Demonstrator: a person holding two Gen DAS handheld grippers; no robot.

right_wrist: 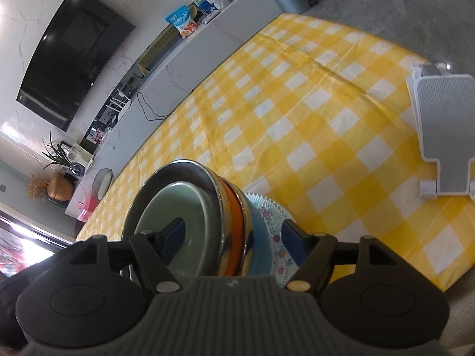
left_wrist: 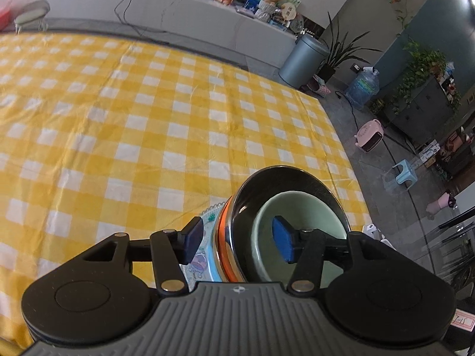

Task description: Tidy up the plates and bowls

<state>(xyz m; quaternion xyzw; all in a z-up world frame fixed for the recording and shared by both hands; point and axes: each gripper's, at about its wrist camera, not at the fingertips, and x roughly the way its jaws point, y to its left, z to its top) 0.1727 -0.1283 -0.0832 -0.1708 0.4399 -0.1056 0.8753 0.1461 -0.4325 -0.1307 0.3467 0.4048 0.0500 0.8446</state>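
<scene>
A nested stack of dishes is held between both grippers above the yellow checked tablecloth (left_wrist: 148,112). The stack has a pale green bowl (left_wrist: 285,210) inside a steel bowl (left_wrist: 261,181), then an orange rim (left_wrist: 224,237), a blue dish and a patterned glass plate (left_wrist: 204,249). My left gripper (left_wrist: 237,240) is shut on the stack, one pad inside the green bowl, the other on the glass plate. My right gripper (right_wrist: 234,240) is shut on the same stack (right_wrist: 190,204) from the opposite side, one pad in the green bowl (right_wrist: 172,201), the other on the glass plate (right_wrist: 270,210).
A white and grey dish rack (right_wrist: 442,136) stands on the tablecloth (right_wrist: 297,103) at the right of the right wrist view. A long grey cabinet (left_wrist: 184,14) runs behind the table. A grey bin (left_wrist: 302,59), plants and a water jug stand on the floor.
</scene>
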